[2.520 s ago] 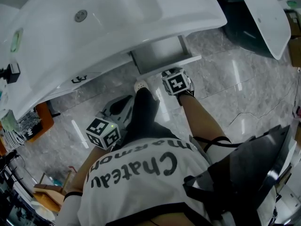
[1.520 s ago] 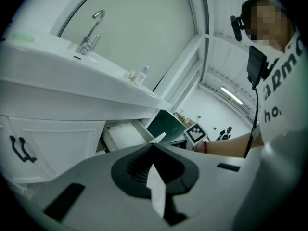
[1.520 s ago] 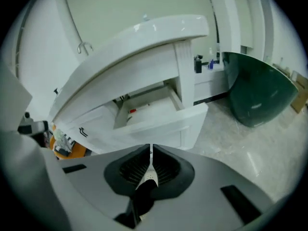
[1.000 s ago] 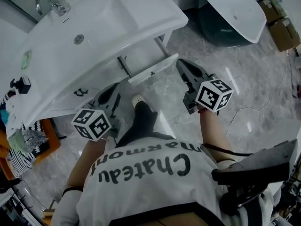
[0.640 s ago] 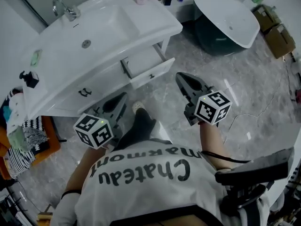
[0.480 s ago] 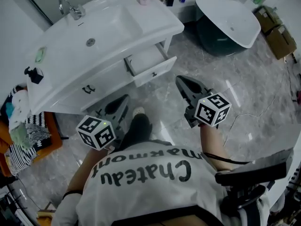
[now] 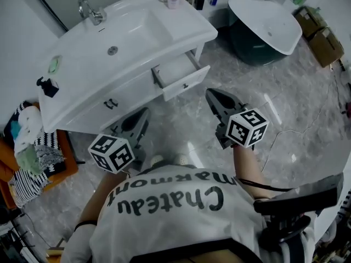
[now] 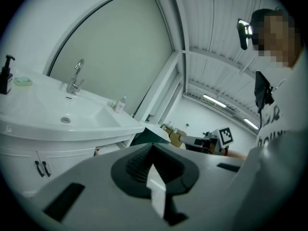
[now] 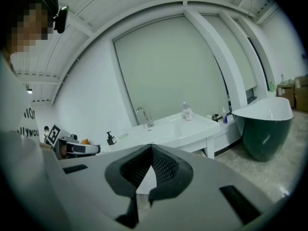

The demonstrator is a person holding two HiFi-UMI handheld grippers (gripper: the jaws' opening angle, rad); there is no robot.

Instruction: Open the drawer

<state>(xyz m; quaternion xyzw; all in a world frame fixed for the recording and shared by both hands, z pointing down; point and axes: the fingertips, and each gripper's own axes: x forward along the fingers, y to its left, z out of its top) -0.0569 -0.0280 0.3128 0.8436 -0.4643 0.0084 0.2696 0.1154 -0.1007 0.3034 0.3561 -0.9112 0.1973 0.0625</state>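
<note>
Drawer point(image 7: 185, 84) sticks out of sink cabinet point(image 7: 96, 107). My left gripper point(image 7: 144, 113) and right gripper point(image 7: 210, 93): fingers together, nothing held, both clear of it.

Your left gripper point(image 8: 152, 148) has its jaws together, with nothing between them. Past them, to the left, stands the white sink point(image 8: 29, 109) with its tap point(image 8: 75, 77). Your right gripper point(image 8: 190, 140) shows at right.

I've got bare floor point(image 7: 181, 119) up to the vanity point(image 7: 186, 30). The open drawer point(image 7: 186, 83) juts into it, and the bathtub point(image 7: 269, 15) crowds the right.
</note>
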